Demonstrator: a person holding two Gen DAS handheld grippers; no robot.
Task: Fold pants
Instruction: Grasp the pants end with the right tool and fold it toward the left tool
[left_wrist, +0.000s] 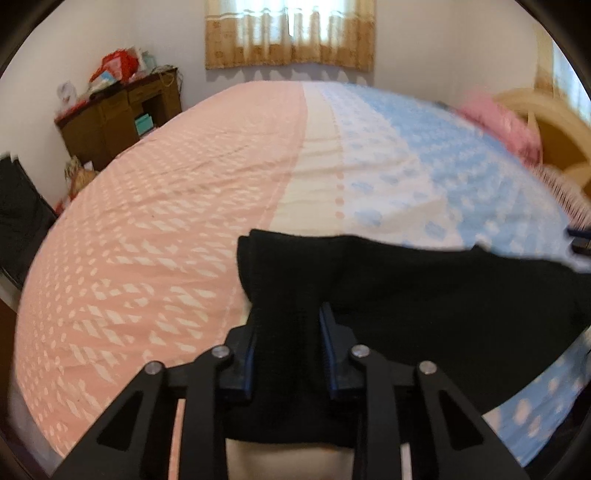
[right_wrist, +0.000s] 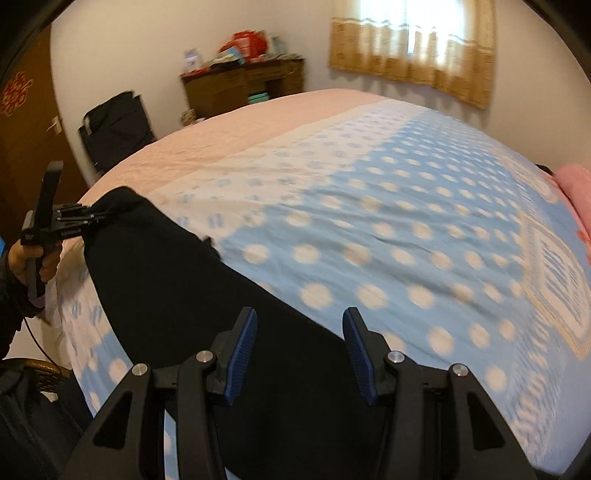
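The black pants (right_wrist: 207, 314) lay stretched along the bed (right_wrist: 388, 229) edge, apparently not yet folded. The left gripper (left_wrist: 286, 343) fingers grasped one end; the right gripper (right_wrist: 299, 354) fingers hung released above the cloth.

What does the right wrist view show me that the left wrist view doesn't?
Only the right wrist view: the hand holding the left gripper at one end of the black pants, the open right gripper above them, a dark wooden door. Only the left wrist view: the pants gathered between the left gripper's fingers, a wooden headboard. Both: the pink-and-blue patterned bedsheet, brown wooden desk, tan curtains.
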